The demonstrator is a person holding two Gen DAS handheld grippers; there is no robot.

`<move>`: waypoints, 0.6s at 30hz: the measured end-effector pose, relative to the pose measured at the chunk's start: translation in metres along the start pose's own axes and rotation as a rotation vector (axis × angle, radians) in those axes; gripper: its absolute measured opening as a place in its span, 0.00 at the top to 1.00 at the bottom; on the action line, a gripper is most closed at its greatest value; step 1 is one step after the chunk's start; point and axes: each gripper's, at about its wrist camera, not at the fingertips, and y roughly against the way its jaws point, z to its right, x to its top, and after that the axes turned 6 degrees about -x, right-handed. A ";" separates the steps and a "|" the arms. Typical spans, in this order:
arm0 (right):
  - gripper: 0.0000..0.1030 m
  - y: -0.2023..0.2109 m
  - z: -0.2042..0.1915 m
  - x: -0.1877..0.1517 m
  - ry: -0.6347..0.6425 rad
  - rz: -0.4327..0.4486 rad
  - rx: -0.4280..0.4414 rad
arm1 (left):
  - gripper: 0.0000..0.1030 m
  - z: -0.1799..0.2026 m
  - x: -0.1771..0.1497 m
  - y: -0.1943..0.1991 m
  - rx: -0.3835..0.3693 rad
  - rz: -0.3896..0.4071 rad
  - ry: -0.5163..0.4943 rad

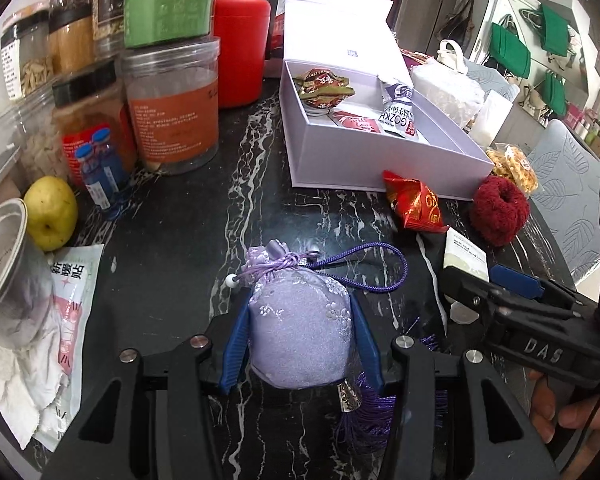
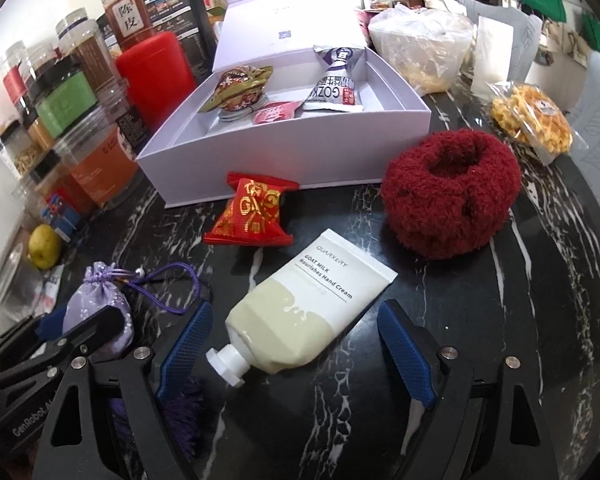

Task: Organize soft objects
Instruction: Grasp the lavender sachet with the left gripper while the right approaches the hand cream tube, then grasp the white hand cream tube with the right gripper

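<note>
Lilac brocade sachet [image 1: 300, 332] pinched in left gripper [image 1: 300, 344] at 6 o'clock, tassel and cord trailing, likely to snag. Right gripper [image 2: 296, 354] spread wide around hand cream tube [image 2: 308, 312], not yet squeezing; slick tube may squirt free. Lavender box [image 2: 284, 160] at 12 o'clock.

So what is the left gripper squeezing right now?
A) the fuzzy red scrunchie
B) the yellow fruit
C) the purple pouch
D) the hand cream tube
C: the left gripper has its blue fingers pressed against both sides of the purple pouch; the hand cream tube lies between the open right gripper's fingers.
</note>
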 end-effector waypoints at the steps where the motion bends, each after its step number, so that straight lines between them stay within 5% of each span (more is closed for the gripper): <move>1: 0.24 0.000 -0.002 -0.002 0.015 0.007 -0.009 | 0.54 0.000 0.000 0.000 -0.002 0.001 0.002; 10: 0.61 0.005 -0.016 -0.016 0.139 0.044 0.004 | 0.53 0.001 0.000 -0.001 0.001 -0.001 -0.014; 18: 0.61 0.008 -0.005 -0.021 0.135 0.059 -0.021 | 0.54 0.013 -0.006 -0.009 0.021 -0.023 -0.062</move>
